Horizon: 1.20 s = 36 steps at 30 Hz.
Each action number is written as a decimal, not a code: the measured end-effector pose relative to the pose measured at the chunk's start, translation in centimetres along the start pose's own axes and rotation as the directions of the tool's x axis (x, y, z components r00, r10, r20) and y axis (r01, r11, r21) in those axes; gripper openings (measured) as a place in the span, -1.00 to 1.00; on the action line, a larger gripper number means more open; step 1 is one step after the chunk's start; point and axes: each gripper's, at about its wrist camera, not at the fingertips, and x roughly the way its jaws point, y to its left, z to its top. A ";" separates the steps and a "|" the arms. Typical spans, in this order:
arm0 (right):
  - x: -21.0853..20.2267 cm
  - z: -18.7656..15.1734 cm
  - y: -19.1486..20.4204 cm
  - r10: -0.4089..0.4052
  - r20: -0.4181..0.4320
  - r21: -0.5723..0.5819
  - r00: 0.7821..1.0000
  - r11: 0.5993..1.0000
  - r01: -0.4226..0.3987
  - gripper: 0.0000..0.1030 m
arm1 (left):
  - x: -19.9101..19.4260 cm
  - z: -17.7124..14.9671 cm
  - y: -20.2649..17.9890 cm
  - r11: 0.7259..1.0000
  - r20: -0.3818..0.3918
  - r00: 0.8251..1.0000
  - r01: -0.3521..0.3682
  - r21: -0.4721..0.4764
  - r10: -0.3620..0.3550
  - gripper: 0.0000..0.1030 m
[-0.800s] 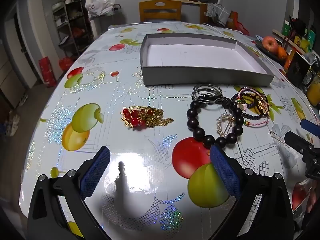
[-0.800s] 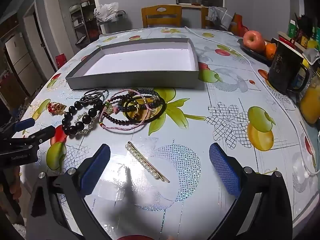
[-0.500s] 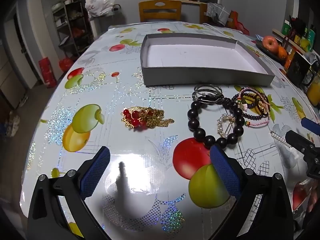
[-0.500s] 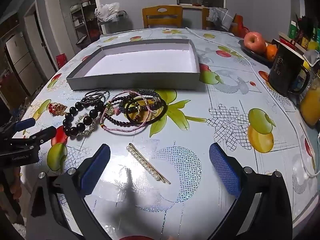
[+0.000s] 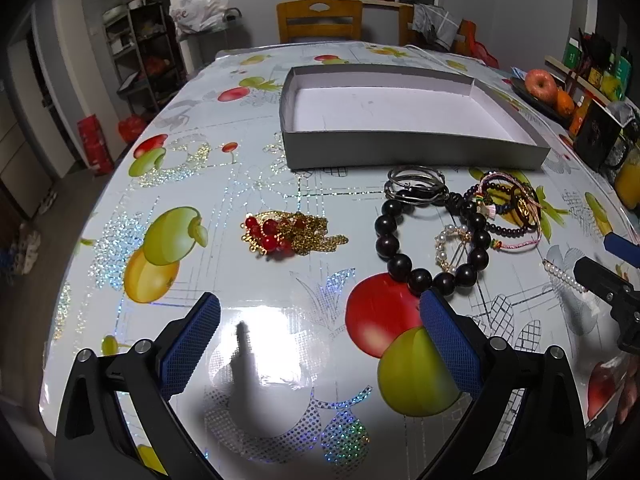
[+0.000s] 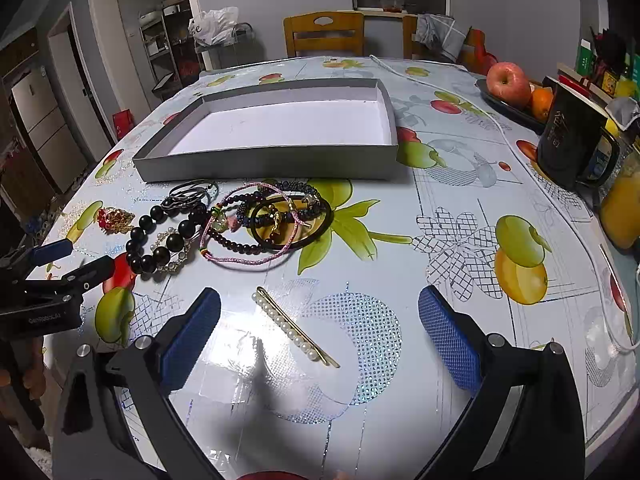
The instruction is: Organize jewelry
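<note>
Fruit-print tablecloth (image 6: 460,184) carries everything, and almost nothing has shifted since the earlier frames: your views have only crept slightly, so no step has begun. Nearest you, left gripper (image 5: 320,344) and right gripper (image 6: 320,340) both gape, empty. Pearl hair clip (image 6: 294,326) lies between the right pads; bracelets (image 6: 256,224) cluster beyond; the grey tray (image 6: 264,164) sits toward the far edge, bare

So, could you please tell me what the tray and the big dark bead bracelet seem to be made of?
The tray looks like cardboard: thin straight walls, matte grey outside, plain white inside. The bead bracelet looks like polished dark wood, perhaps stone or resin: round, near-black beads with small glossy highlights.
</note>
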 end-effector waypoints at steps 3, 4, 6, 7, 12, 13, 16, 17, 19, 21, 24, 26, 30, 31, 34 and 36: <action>-0.3 -0.2 -0.4 0.004 0.004 0.002 1.000 1.000 -0.004 0.90 | 0.1 -0.1 -0.6 1.000 0.007 1.000 -0.007 0.003 0.007 0.93; -0.3 -0.2 -0.4 0.006 0.003 0.003 1.000 1.000 -0.006 0.90 | 0.1 -0.1 -0.6 1.000 0.009 1.000 -0.008 0.003 0.008 0.93; -0.3 -0.1 -0.4 0.003 0.003 0.002 1.000 1.000 -0.003 0.90 | 0.1 -0.1 -0.6 1.000 0.010 1.000 -0.011 0.004 0.011 0.93; -0.3 -0.1 -0.4 0.004 0.003 0.002 1.000 1.000 -0.004 0.90 | 0.1 -0.1 -0.6 1.000 0.011 1.000 -0.012 0.003 0.012 0.93; -0.3 -0.1 -0.4 0.006 0.003 0.002 1.000 1.000 -0.006 0.90 | 0.1 0.1 -0.7 1.000 0.009 1.000 -0.012 0.004 0.012 0.93; -0.3 -0.1 -0.4 0.005 0.002 0.001 1.000 1.000 -0.005 0.90 | 0.1 0.1 -0.7 1.000 0.009 1.000 -0.013 0.004 0.013 0.93; -0.3 -0.1 -0.4 0.004 0.004 0.003 1.000 1.000 -0.004 0.90 | -0.1 0.1 -0.6 1.000 0.018 1.000 -0.010 0.003 0.010 0.93; -0.3 -0.1 -0.4 0.004 0.004 0.003 1.000 1.000 -0.004 0.90 | -0.1 0.1 -0.6 1.000 0.021 1.000 -0.011 0.003 0.011 0.93; -0.4 -0.1 -0.4 0.006 0.005 0.003 1.000 1.000 -0.006 0.90 | -0.2 0.1 -0.7 1.000 0.022 1.000 -0.012 0.005 0.012 0.93; -0.4 0.0 -0.4 0.006 0.005 0.004 1.000 1.000 -0.006 0.90 | -0.1 0.1 -0.6 1.000 0.023 1.000 -0.012 0.006 0.012 0.93; -0.4 -0.1 -0.4 0.006 0.005 0.003 1.000 1.000 -0.006 0.90 | -0.1 0.0 -0.7 1.000 0.022 1.000 -0.013 0.007 0.013 0.93; -0.5 -0.1 -0.4 0.006 0.007 0.003 1.000 1.000 -0.006 0.90 | -0.2 -0.1 -0.7 1.000 0.024 1.000 -0.011 0.006 0.011 0.93; -0.5 -0.1 -0.4 0.007 0.006 0.004 1.000 1.000 -0.007 0.90 | -0.1 0.0 -0.7 1.000 0.024 1.000 -0.012 0.005 0.012 0.93; -0.4 -0.1 -0.4 0.006 0.005 0.003 1.000 1.000 -0.006 0.90 | -0.1 0.0 -0.7 1.000 0.025 1.000 -0.012 0.004 0.012 0.93; -0.5 -0.1 -0.4 0.007 0.007 0.003 1.000 1.000 -0.007 0.90 | -0.2 0.0 -0.7 1.000 0.025 1.000 -0.010 0.006 0.010 0.93; -0.5 -0.1 -0.4 0.005 0.006 0.003 1.000 1.000 -0.005 0.90 | -0.2 0.0 -0.8 1.000 0.029 1.000 -0.011 0.009 0.010 0.93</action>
